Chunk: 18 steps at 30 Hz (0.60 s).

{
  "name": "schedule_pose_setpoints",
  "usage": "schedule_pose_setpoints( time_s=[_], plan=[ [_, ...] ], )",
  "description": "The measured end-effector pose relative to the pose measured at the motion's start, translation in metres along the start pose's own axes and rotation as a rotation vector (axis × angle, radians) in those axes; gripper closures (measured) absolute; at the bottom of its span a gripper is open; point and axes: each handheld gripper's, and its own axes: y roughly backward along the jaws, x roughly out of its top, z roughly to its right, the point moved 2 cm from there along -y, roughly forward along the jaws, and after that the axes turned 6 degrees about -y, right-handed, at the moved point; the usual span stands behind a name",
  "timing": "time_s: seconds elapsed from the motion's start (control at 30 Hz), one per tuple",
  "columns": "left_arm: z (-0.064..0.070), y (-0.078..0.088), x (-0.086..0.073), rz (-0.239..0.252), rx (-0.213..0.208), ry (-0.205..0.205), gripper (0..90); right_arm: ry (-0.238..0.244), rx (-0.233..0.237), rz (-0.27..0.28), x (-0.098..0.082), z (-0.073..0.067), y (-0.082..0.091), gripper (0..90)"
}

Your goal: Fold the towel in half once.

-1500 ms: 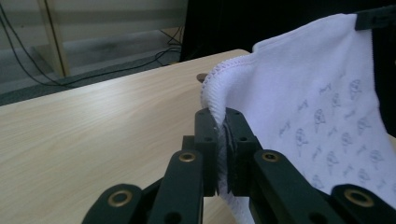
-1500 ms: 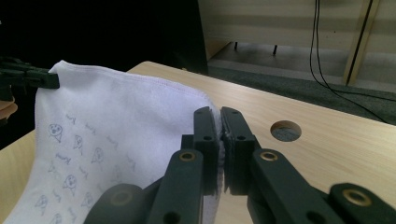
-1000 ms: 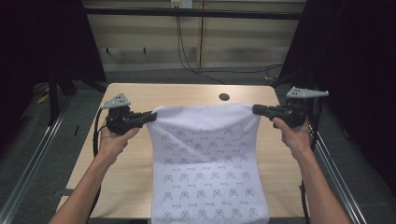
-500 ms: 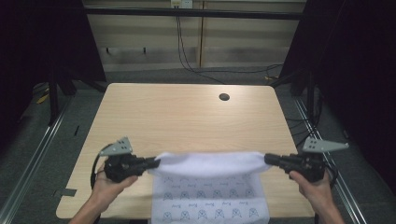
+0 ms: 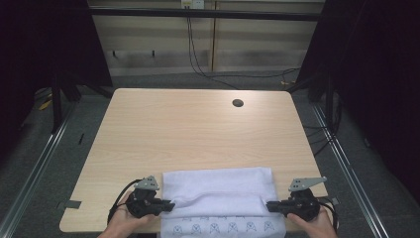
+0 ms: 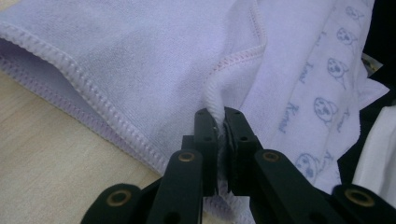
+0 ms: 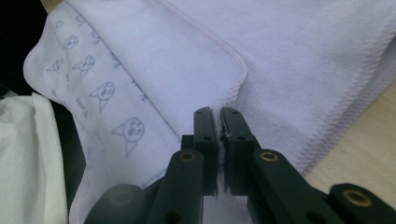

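My left gripper [image 6: 218, 122] is pinching the stitched edge of the white towel [image 5: 218, 191], jaws clamped tight on it, and my right gripper [image 7: 218, 119] is biting down on the opposite edge the same way. The towel is lying folded over along the near edge of the wooden table [image 5: 198, 134], its printed end hanging off toward me.
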Motion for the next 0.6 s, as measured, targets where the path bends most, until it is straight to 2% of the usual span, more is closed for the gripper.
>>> schedule_pose_setpoints(
  time_s=[0.1,0.17,0.23,0.3,0.33,0.37,0.43,0.5,0.6],
  plan=[
    [0.001,0.0,-0.001,0.004,0.013,-0.016,85.4,0.022,-0.013,-0.051,0.0,-0.001,-0.013,86.3],
    [0.002,0.0,-0.001,0.004,0.023,-0.027,85.7,0.019,-0.012,-0.055,0.002,-0.002,-0.014,86.5],
    [-0.005,0.0,-0.002,0.014,-0.001,-0.002,86.1,0.037,-0.04,-0.047,0.004,-0.004,-0.016,86.9],
    [-0.008,0.0,-0.001,0.012,0.007,-0.005,86.3,0.04,-0.044,-0.043,0.004,-0.004,-0.017,86.9],
    [-0.017,0.0,0.002,0.021,0.04,0.005,86.4,0.041,-0.059,-0.042,0.006,-0.002,-0.018,87.0],
    [-0.022,-0.001,0.004,0.027,0.053,0.002,86.4,0.046,-0.063,-0.037,0.009,-0.001,-0.02,87.0],
    [-0.03,-0.002,0.009,0.029,0.091,-0.027,86.4,0.044,-0.075,-0.032,0.015,0.002,-0.024,87.0],
    [-0.035,-0.003,0.012,0.03,0.107,-0.027,86.5,0.047,-0.076,-0.032,0.019,0.004,-0.026,87.0],
    [-0.058,-0.006,0.02,0.056,0.127,0.01,86.5,0.067,-0.099,-0.03,0.038,0.012,-0.038,87.0]
  ],
)
